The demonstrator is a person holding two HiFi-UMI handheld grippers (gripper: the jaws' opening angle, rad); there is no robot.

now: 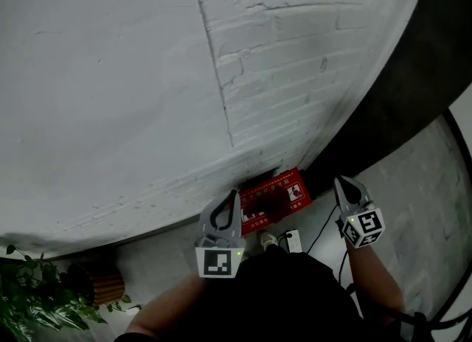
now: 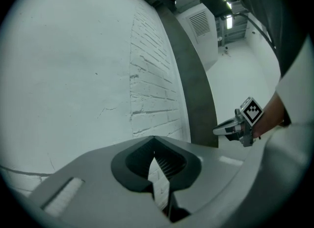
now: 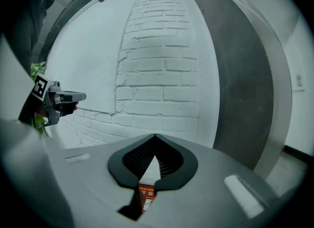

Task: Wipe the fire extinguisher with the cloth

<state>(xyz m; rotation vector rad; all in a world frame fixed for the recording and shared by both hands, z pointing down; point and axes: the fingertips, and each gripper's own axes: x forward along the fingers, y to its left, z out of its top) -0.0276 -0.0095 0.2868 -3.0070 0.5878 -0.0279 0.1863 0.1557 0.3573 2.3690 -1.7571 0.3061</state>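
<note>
Dim, flat indoor light; strong fisheye warping, black vignetted corners, soft detail

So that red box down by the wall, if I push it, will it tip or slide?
The red box looks rigid and flat-sided, so it probably won't flex or roll. It sits low and wide at the foot of the brick wall, so it would likely slide rather than tip. Its weight can't be judged from here.
</note>
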